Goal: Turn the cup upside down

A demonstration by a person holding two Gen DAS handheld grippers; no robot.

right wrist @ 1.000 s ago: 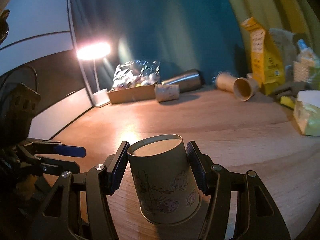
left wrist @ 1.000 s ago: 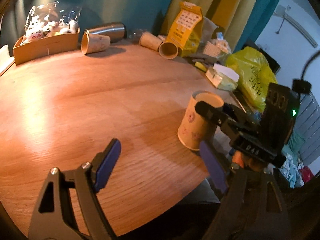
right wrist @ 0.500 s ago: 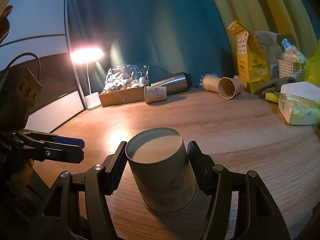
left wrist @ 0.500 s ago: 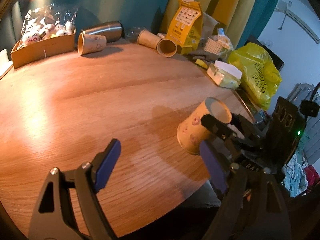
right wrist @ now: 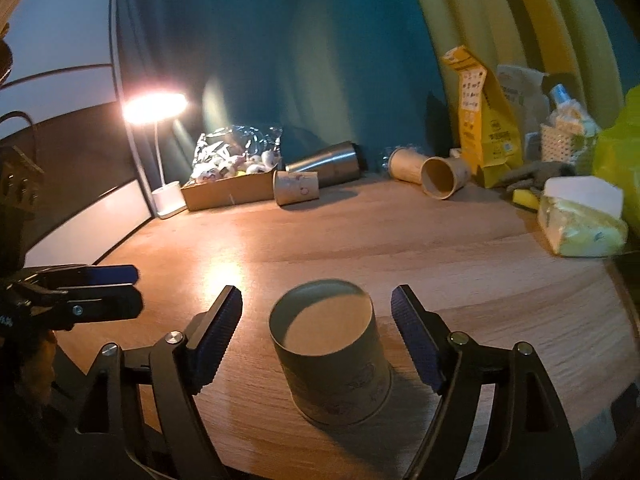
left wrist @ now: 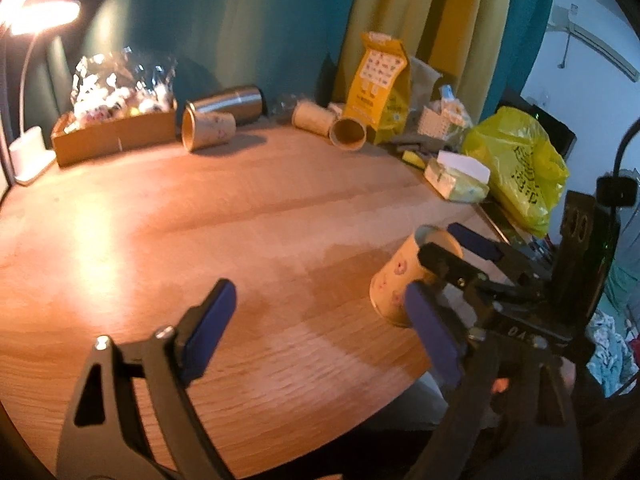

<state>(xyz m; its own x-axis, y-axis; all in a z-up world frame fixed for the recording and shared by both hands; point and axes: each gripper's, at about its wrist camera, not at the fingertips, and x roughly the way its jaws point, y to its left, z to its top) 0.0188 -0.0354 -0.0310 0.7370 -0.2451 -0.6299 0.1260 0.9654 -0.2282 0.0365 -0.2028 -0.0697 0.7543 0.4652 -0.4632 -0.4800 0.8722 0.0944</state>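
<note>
Cup [right wrist: 330, 354] stands mouth-down on the table [right wrist: 460, 256], base up, between the spread fingers of the right gripper [right wrist: 316, 340]. The blue pads [right wrist: 218, 334] sit apart from its wall on both sides, touching nothing. In the left wrist view the same cup [left wrist: 400, 280] sits near the table's [left wrist: 200, 220] front right edge, with the right gripper [left wrist: 456, 244] around its upper part. The left gripper [left wrist: 320, 328] hangs over bare wood to the cup's left, fingers wide and holding nothing; from the right wrist view it [right wrist: 100, 284] shows side-on at the left edge.

Nothing lies between the cup and either gripper. Along the far rim are a lit lamp [right wrist: 156, 108], a box [right wrist: 230, 192] of wrapped sweets, a steel flask [right wrist: 326, 162] on its side, three more paper cups lying down, a yellow bag [right wrist: 480, 120], a tissue pack [right wrist: 580, 220] and a yellow-green plastic bag [left wrist: 520, 164].

The cup is tan paper with small cartoon prints, its recessed base rimmed and shadowed.

The prints are too dim to read. The cup's mouth rim is partly hidden by a pad in the left wrist view, and both views are soft with blur.
</note>
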